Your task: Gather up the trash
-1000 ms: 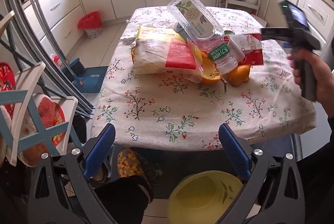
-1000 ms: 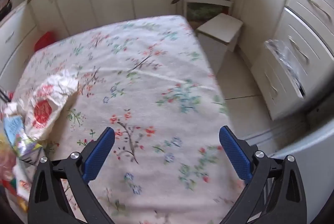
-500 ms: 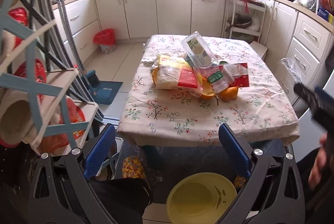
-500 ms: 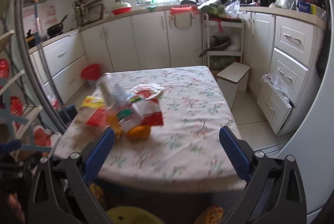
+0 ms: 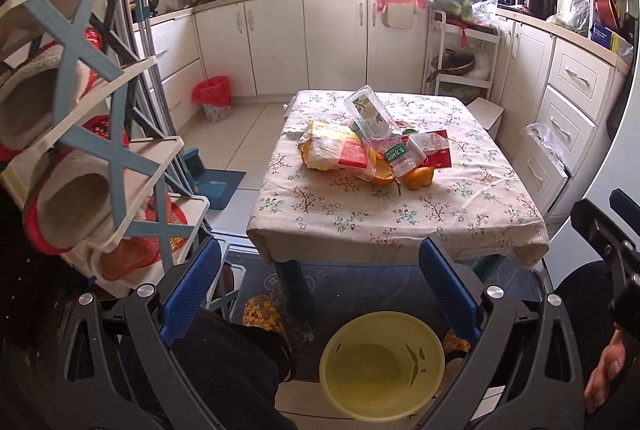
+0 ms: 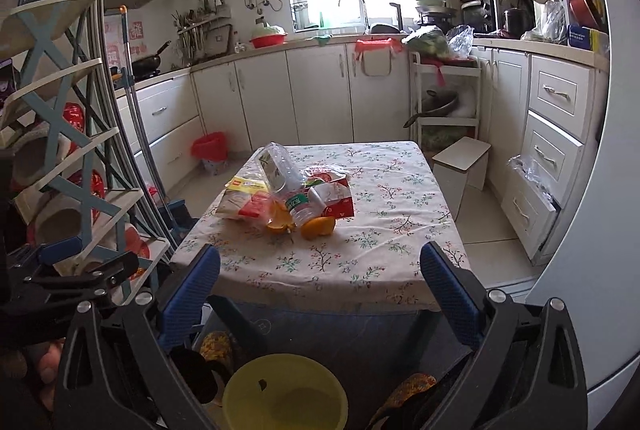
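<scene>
A pile of trash lies on the table with the floral cloth (image 5: 400,222): a clear plastic bottle (image 5: 370,113), a yellow and red wrapper (image 5: 336,149), a red carton (image 5: 434,149), a small bottle with a green label (image 5: 400,157) and orange peels (image 5: 416,177). The pile also shows in the right wrist view (image 6: 288,197). A yellow bin (image 5: 382,364) stands on the floor in front of the table, also seen in the right wrist view (image 6: 284,394). My left gripper (image 5: 320,290) is open and empty, well back from the table. My right gripper (image 6: 320,294) is open and empty, beside it.
A blue and white shoe rack (image 5: 80,149) stands close on the left. A dustpan (image 5: 212,185) and a red-lined bin (image 5: 214,97) are on the floor at left. A white stool (image 6: 460,165) and drawers (image 6: 540,181) are at right. Slippered feet (image 5: 264,312) are near the yellow bin.
Both grippers have pulled back and up from the table. The whole table and the yellow bin are now in view. Both stay open and empty.
</scene>
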Demonstrator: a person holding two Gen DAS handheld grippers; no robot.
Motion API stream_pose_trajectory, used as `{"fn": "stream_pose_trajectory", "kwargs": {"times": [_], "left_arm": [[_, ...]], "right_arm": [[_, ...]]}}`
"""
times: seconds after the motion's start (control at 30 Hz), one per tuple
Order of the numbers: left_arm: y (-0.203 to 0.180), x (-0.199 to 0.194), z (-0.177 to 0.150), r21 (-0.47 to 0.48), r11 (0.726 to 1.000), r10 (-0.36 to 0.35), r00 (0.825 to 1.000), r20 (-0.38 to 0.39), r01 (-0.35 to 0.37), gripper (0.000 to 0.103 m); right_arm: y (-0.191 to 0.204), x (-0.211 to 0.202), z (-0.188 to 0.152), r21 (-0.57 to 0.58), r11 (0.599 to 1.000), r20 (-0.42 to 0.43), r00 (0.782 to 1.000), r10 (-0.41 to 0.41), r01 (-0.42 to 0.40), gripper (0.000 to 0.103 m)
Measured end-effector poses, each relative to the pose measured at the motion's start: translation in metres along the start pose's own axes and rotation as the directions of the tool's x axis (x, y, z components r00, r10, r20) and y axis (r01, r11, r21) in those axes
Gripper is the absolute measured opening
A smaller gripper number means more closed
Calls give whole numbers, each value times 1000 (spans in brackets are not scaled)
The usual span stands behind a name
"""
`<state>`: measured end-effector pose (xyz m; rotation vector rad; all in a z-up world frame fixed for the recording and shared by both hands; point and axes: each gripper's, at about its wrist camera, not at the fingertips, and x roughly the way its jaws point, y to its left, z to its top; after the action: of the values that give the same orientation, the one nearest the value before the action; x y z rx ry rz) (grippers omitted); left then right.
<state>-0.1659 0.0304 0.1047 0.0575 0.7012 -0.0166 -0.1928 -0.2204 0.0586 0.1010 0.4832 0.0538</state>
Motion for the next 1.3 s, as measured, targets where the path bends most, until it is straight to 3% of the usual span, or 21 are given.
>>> {"fn": "stream_pose_trajectory", "kwargs": {"times": [0.6,1.3], "left_arm": [[-7,-38,-11,19,1000,5,999,43,-6,95],[-4,-39,-9,9,1000,5,999,48,-5,95]], "right_arm": [[4,-40,1,3,1000,30,999,26,-26,96],[5,-44,5,9,999,17,999,49,-49,96]]}}
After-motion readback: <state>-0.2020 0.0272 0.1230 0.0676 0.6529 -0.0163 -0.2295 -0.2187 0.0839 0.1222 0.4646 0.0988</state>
